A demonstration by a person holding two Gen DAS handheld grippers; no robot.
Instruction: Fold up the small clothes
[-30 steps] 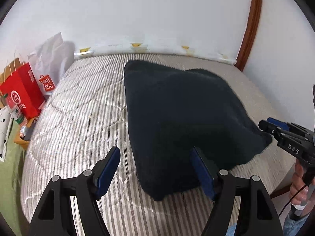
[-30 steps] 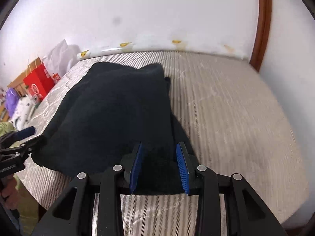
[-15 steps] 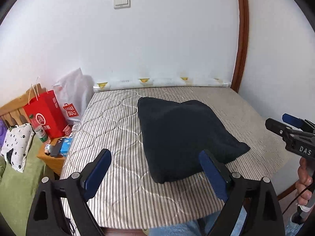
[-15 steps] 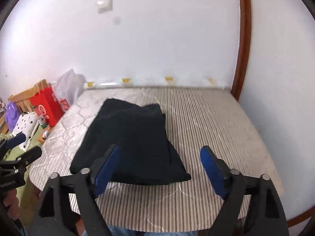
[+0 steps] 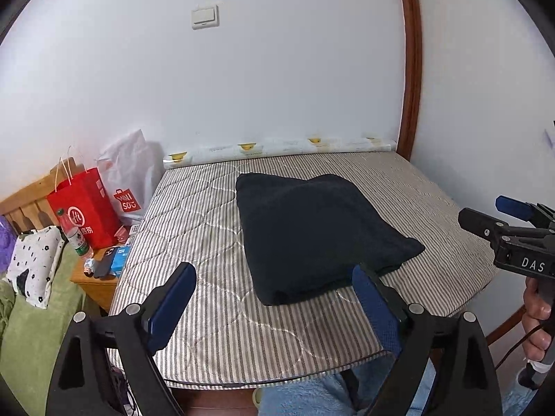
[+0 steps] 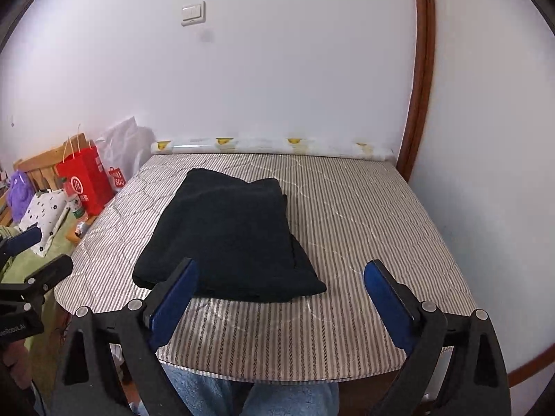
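striped mattress [image 5: 215, 242] | red bag [image 5: 86, 208] | wall switch [image 5: 205, 17] | spotted pillow [image 5: 33, 260]

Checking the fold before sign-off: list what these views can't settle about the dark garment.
- dark garment, both wrist views: inner layers and underside hidden by its own top layer.
- Garment type: no sleeves or label showing.
- Near corner, left wrist view: covered by the left gripper finger.

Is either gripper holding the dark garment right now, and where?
Neither. The left gripper and right gripper are open and empty; the folded black knit garment lies free on the striped mattress.
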